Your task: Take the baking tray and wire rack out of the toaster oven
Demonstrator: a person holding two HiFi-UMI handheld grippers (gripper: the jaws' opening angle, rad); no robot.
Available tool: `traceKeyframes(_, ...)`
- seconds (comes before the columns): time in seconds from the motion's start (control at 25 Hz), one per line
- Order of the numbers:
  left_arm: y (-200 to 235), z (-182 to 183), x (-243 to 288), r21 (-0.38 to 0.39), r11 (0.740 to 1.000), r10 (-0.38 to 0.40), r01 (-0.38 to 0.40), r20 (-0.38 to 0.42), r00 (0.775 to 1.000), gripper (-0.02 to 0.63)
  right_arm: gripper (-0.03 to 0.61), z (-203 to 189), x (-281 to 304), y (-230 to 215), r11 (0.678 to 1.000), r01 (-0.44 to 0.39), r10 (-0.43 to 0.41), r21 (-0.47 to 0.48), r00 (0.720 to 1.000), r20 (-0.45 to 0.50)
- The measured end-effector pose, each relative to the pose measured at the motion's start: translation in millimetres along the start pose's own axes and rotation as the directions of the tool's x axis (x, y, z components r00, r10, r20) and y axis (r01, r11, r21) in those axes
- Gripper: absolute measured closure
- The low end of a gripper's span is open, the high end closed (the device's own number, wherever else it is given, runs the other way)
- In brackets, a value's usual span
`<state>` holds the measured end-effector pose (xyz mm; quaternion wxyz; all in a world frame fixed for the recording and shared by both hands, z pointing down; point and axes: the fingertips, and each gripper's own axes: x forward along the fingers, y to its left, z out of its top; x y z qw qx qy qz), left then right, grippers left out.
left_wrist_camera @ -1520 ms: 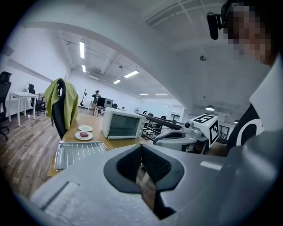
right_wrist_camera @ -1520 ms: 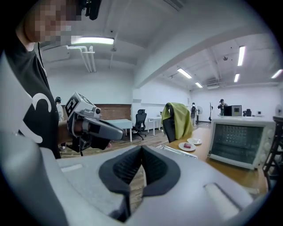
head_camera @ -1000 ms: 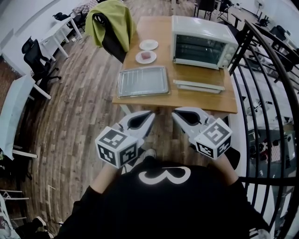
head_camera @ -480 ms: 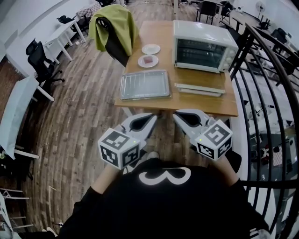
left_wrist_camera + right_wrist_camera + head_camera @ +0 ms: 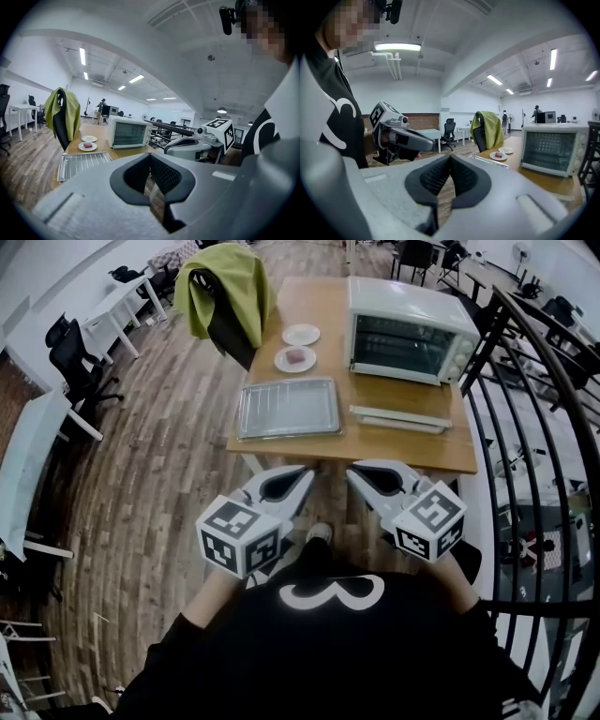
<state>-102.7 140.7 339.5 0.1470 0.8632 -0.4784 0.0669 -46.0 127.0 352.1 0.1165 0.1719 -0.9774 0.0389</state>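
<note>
The white toaster oven [image 5: 410,334] stands at the back right of the wooden table [image 5: 281,448], its glass door closed. A silver tray with a wire grid on it [image 5: 288,409] lies at the front left, also in the left gripper view as the grid-topped tray [image 5: 82,164]. A flat pale tray [image 5: 398,416] lies just in front of the oven. My left gripper [image 5: 302,474] and right gripper [image 5: 354,470] hang side by side short of the table's near edge, both shut and holding nothing. The jaws meet in the left gripper view [image 5: 150,157] and the right gripper view [image 5: 450,157].
Two small plates [image 5: 301,334], one with a red piece [image 5: 295,359], sit left of the oven. A chair draped with a green jacket [image 5: 225,287] stands at the table's far left corner. A black railing [image 5: 525,427] runs along the right. Desks and office chairs [image 5: 70,352] stand far left.
The head view has shifted a little and a shoe shows further forward under the grippers. Both grippers stay in place, shut.
</note>
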Motion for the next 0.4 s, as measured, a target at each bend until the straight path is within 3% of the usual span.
traceKeyframes(0.4,22,2,15,0.009,1.000,-0.011,0.011,0.001,1.000,0.603,0.577,-1,16,-17,1.000,0.018,-0.018,0.010,1.000,-0.015)
